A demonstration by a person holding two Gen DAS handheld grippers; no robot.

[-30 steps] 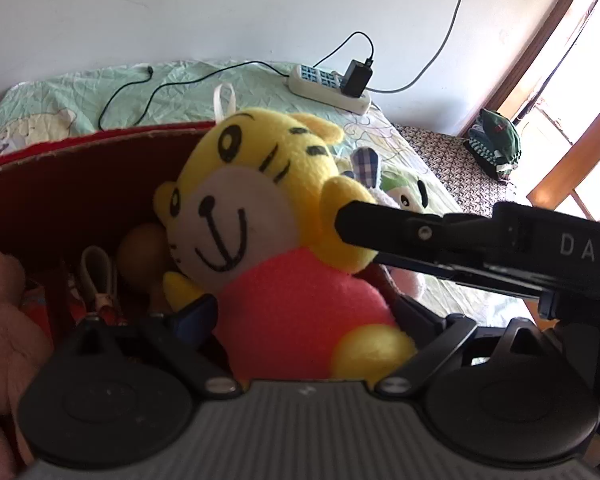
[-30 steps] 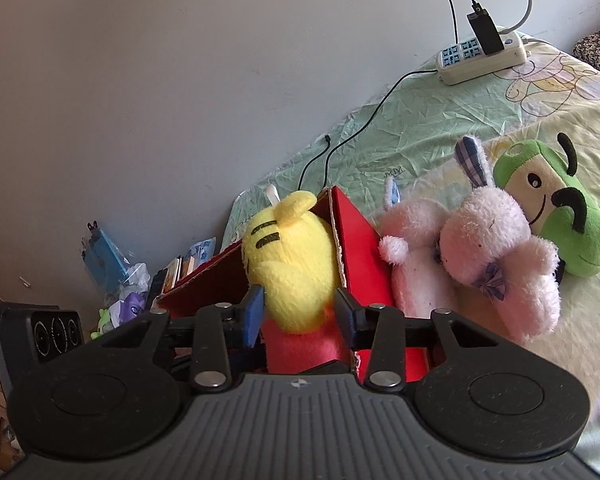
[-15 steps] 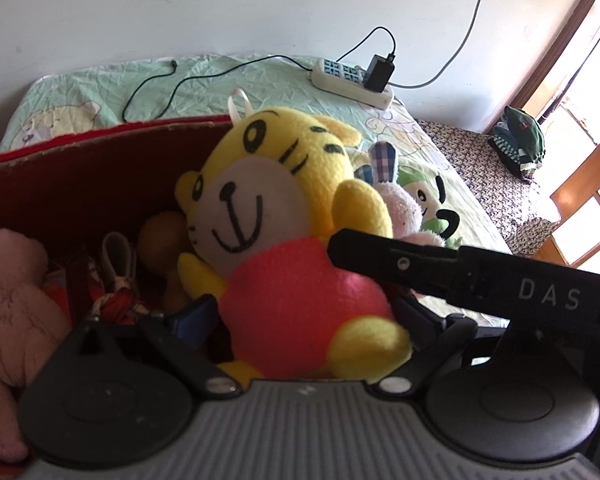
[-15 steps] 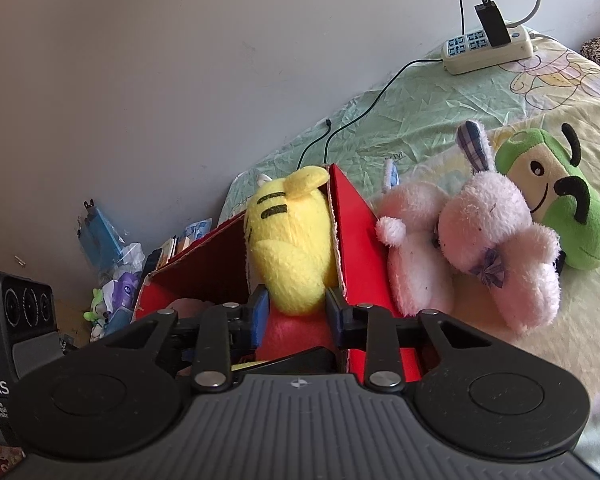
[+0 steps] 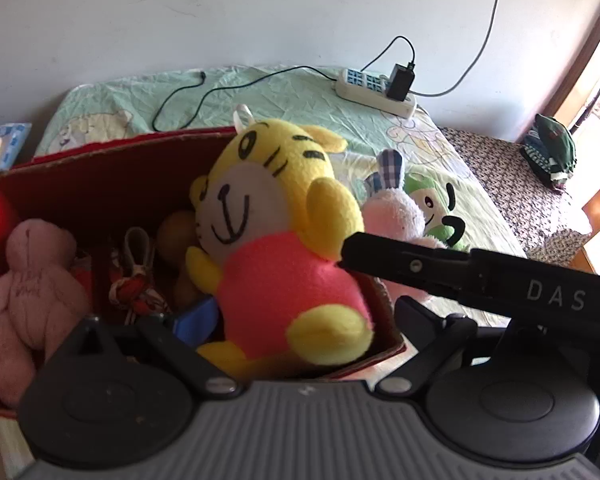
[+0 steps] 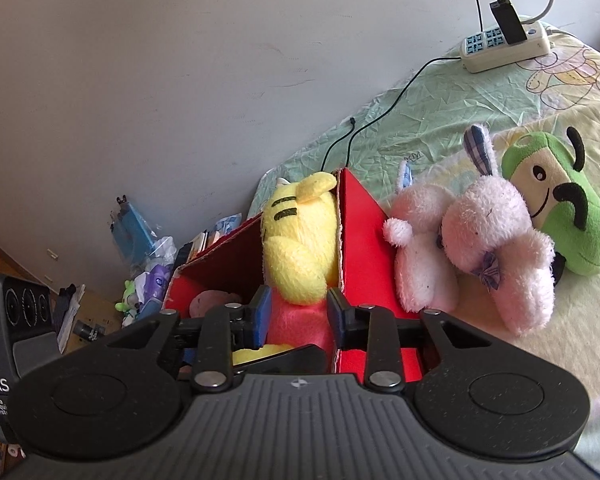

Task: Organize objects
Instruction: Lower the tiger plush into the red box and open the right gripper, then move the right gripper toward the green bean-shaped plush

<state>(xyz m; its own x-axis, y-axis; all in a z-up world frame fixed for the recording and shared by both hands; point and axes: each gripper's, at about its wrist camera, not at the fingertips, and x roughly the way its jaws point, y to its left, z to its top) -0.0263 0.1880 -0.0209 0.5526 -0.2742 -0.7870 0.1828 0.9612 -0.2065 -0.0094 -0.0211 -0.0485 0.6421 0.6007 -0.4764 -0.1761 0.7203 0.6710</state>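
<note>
A yellow tiger plush [image 5: 276, 240] with a pink-red body sits upright at the right end of the red cardboard box [image 5: 100, 156]. My right gripper [image 6: 298, 312] is shut on its body, and one of its black fingers [image 5: 384, 254] presses the plush's side in the left wrist view. From behind, the tiger plush [image 6: 300, 236] leans against the box wall [image 6: 364, 240]. My left gripper [image 5: 300, 310] is open, its fingers spread wide on either side of the plush's legs. A pink bear [image 5: 32, 280] and other toys lie inside the box.
On the bed sheet right of the box lie a pink rabbit plush [image 6: 472, 240] and a green plush [image 6: 560, 208]. A power strip [image 6: 504, 44] with a charger and cable sits by the wall. Books and bags [image 6: 140, 232] crowd the floor beyond the box.
The tiger plush has sunk lower into the box in the right gripper's hold. The left gripper has drawn back, so more of the box and the pink bear show.
</note>
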